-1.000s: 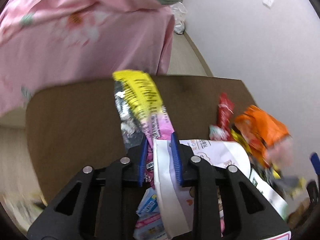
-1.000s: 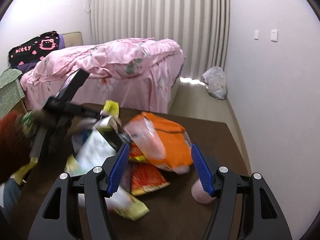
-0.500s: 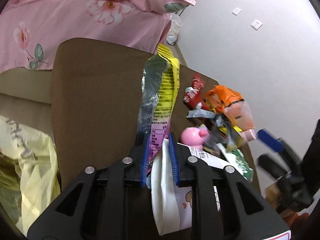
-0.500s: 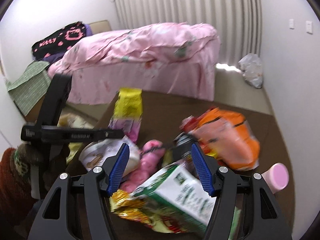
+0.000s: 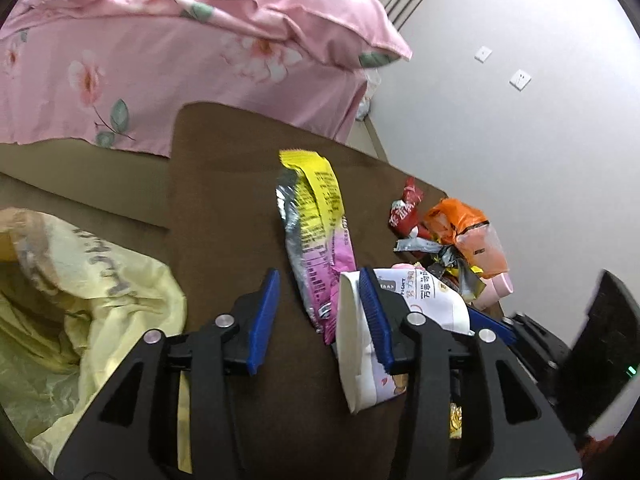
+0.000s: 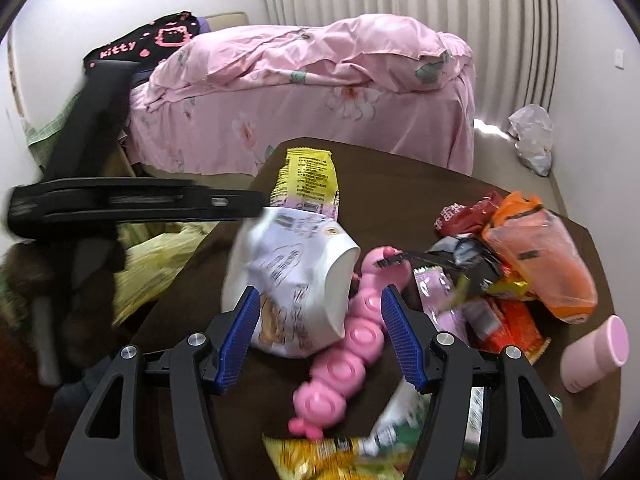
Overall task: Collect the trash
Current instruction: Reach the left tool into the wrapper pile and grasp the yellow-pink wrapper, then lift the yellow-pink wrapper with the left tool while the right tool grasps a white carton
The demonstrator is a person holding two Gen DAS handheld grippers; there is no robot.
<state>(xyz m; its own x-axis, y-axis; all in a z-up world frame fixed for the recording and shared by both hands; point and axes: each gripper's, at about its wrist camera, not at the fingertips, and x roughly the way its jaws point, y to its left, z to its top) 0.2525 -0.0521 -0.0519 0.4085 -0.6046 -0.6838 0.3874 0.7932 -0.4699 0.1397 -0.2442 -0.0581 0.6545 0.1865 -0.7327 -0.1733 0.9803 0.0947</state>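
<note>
My left gripper [image 5: 318, 320] is open and empty above the brown table [image 5: 224, 200]. A yellow and pink snack wrapper [image 5: 316, 236] lies on the table just ahead, between the jaws. A white snack bag [image 5: 368, 344] lies by the right finger. A yellow trash bag [image 5: 72, 304] gapes at the left beside the table. My right gripper [image 6: 320, 336] is open over the white snack bag [image 6: 296, 280] and a pink plastic tray [image 6: 352, 340]. The left gripper's black body [image 6: 120, 204] shows at the left.
More trash is piled at the table's right: an orange bag [image 6: 540, 264], red wrappers [image 6: 460, 216], a pink cup [image 6: 596, 352], a yellow wrapper [image 6: 320, 452]. A pink bed [image 6: 320, 92] stands behind the table. A white bag [image 6: 532, 136] lies on the floor by the wall.
My left gripper has opened and let go of the yellow and pink wrapper, which now lies on the table. The right gripper has moved over the white bag and pink tray.
</note>
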